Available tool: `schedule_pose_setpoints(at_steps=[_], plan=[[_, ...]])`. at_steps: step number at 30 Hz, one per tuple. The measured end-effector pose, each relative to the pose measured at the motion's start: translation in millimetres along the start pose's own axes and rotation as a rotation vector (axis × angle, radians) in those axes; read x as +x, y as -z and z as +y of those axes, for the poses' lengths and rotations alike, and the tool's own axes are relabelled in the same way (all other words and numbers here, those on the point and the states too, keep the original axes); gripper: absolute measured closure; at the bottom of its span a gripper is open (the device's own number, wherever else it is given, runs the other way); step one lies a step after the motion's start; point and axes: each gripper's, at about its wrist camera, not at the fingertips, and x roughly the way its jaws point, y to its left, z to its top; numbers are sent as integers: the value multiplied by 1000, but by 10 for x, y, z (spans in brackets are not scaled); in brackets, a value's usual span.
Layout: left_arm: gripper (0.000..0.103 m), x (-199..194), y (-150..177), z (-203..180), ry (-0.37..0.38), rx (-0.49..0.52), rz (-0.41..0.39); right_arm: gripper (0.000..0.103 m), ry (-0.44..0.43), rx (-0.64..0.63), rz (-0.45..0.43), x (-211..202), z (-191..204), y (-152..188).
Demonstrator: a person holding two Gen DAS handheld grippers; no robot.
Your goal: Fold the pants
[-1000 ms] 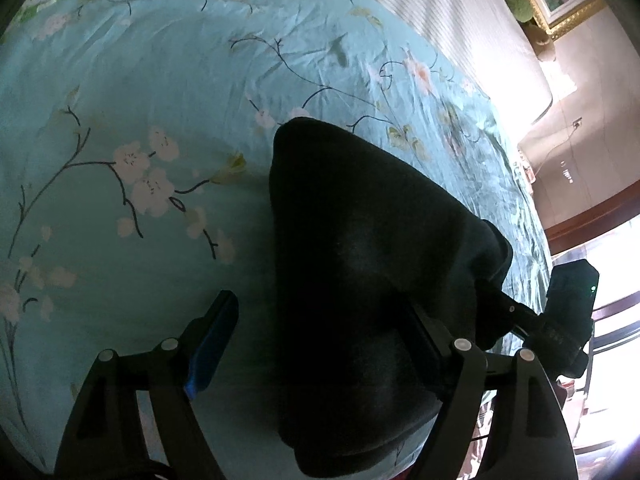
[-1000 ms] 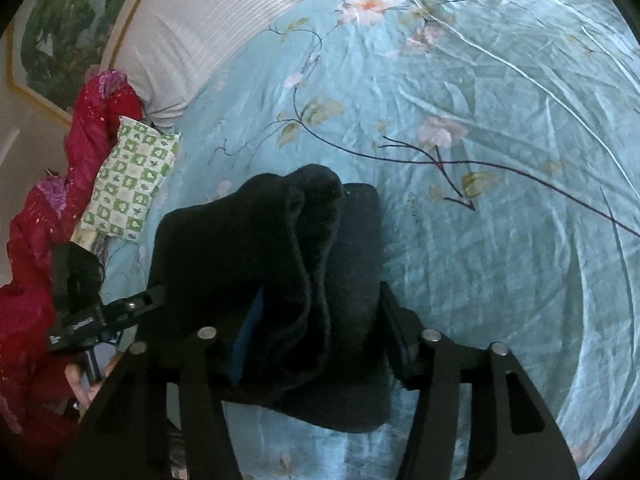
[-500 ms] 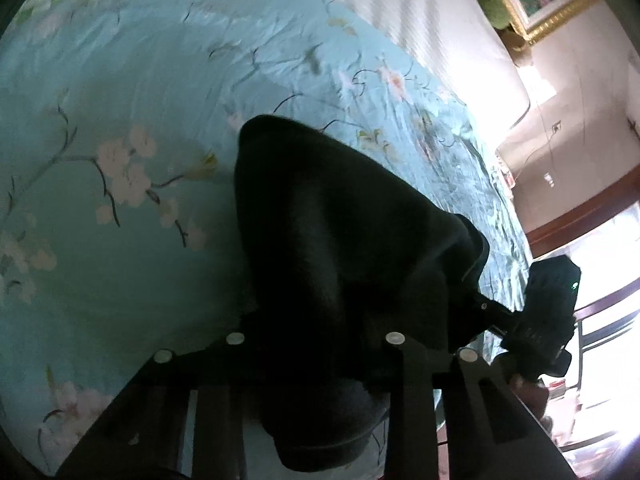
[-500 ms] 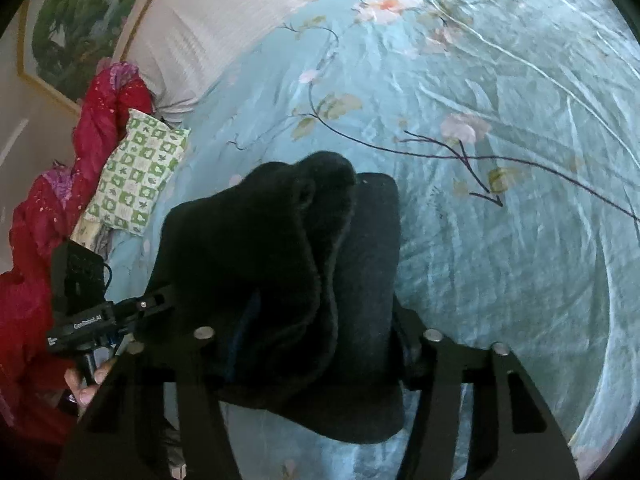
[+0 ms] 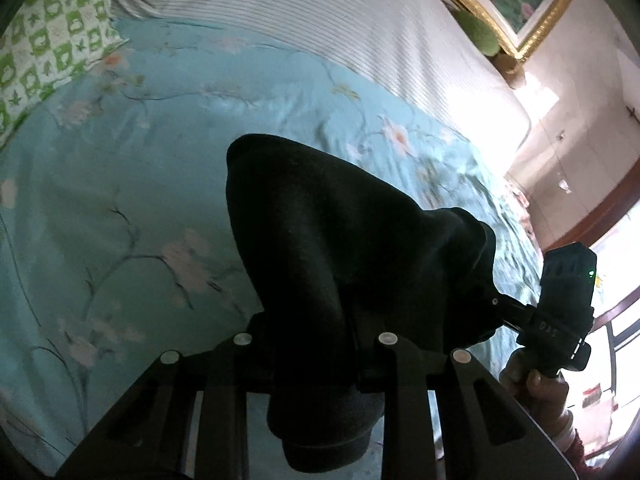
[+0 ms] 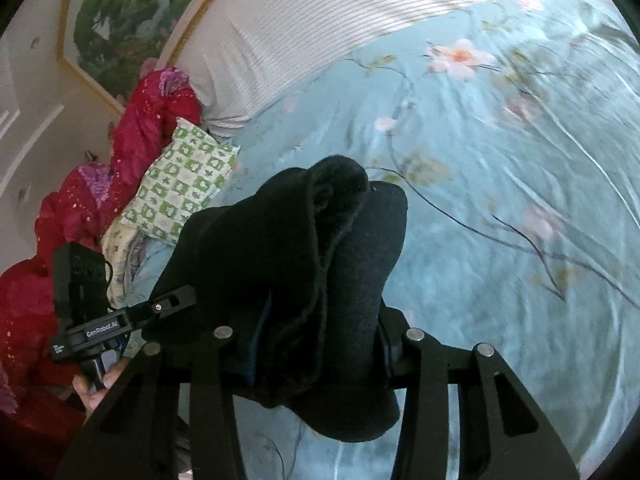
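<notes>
The black pants point(image 5: 340, 264) are folded into a thick bundle and held up above the teal floral bedsheet point(image 5: 120, 200). My left gripper point(image 5: 316, 340) is shut on one end of the bundle. My right gripper point(image 6: 316, 344) is shut on the other end, where the folded layers of the pants point(image 6: 304, 256) bunch between its jaws. The right gripper's body shows at the right of the left wrist view point(image 5: 560, 312), and the left gripper's body shows at the left of the right wrist view point(image 6: 104, 320). The fingertips are hidden in the cloth.
A white striped pillow point(image 5: 320, 12) lies along the head of the bed. A green-and-white checked cushion point(image 6: 180, 184) and a red quilt point(image 6: 132, 152) lie at the bed's side. A framed painting point(image 6: 120, 20) hangs on the wall.
My left gripper has closed on the pants. Both grippers have lifted the bundle off the sheet and tilted toward the head of the bed, bringing pillow and cushion into view.
</notes>
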Motion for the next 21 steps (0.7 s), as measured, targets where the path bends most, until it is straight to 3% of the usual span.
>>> schedule_pose_setpoints(at_steps=[9, 14, 21], plan=[[78, 52, -174, 343, -50, -36, -17, 58, -5, -23, 53, 478, 82, -234], [77, 197, -142, 491, -65, -54, 16, 58, 17, -31, 92, 652, 73, -236], [65, 278, -62, 587, -68, -78, 21, 47, 44, -26, 122, 739, -47, -198]])
